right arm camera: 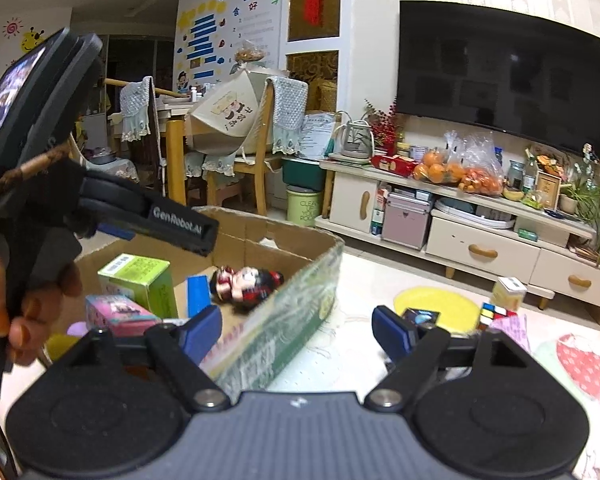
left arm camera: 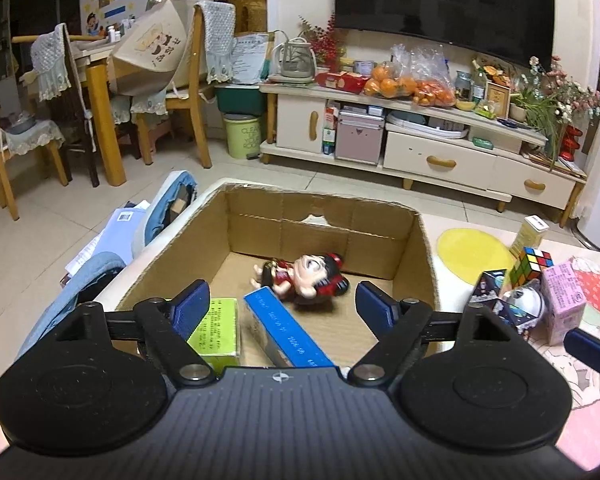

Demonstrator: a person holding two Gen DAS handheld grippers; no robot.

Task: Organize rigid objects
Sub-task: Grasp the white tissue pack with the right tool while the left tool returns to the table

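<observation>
both tongs spread wide, empty | left tongs (left arm camera: 284, 300) over cardboard box (left arm camera: 420, 248) | right tongs (right arm camera: 298, 330) beside it

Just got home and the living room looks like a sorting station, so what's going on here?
Someone is tidying small items into a cardboard box with two handheld grippers. The doll, green box and blue box already lie inside. The left gripper hangs open over the box, holding nothing. The right gripper, also open and empty, points toward the Rubik's cube and cartons waiting on the mat.
</observation>
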